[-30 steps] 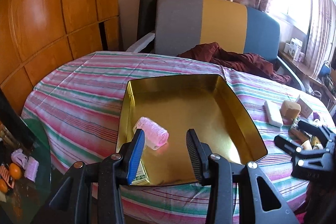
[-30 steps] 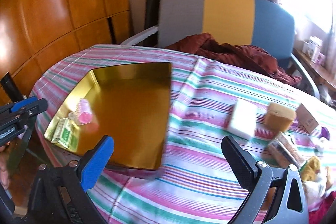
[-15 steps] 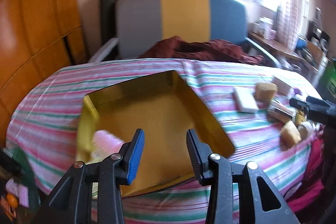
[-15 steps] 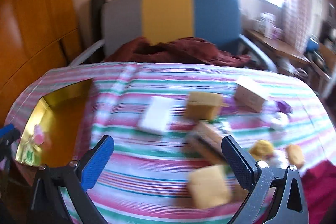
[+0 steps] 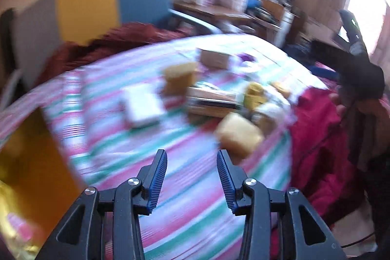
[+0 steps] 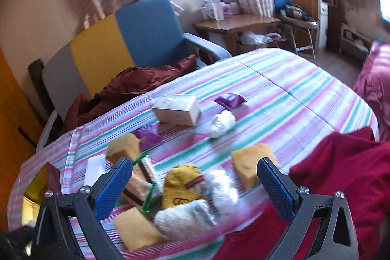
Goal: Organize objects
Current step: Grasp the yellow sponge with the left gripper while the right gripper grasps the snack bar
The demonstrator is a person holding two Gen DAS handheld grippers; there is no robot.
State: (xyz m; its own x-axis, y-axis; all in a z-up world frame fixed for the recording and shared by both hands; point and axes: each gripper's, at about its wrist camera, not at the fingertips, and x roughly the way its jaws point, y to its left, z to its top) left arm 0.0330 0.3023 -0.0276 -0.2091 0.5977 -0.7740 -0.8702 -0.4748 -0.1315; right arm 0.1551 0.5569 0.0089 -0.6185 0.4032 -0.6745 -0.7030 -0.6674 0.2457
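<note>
My left gripper (image 5: pixel 191 163) is open and empty above the striped tablecloth (image 5: pixel 170 187). The gold tray (image 5: pixel 29 162) lies at the left edge of its blurred view. Loose items lie ahead: a white block (image 5: pixel 141 106), yellow sponges (image 5: pixel 238 134), a cardboard box (image 5: pixel 214 57). My right gripper (image 6: pixel 192 174) is wide open and empty over a pile near the table's front edge: a yellow plush toy (image 6: pixel 181 184), a white sock roll (image 6: pixel 182 218), sponges (image 6: pixel 252 162), a wrapped pack (image 6: pixel 139 182). The tray corner (image 6: pixel 31 196) shows at far left.
A small box (image 6: pixel 176 109), purple wrappers (image 6: pixel 230 100) and a white bundle (image 6: pixel 221 122) lie mid-table. A red cloth (image 6: pixel 341 174) hangs at the right. A chair (image 6: pixel 136 40) with a maroon garment (image 6: pixel 131 87) stands behind. The right hand-held gripper body (image 5: pixel 358 65) shows at right.
Both views have swung right, away from the gold tray with the pink roller and toward the pile of loose items. Both grippers stay open and empty.
</note>
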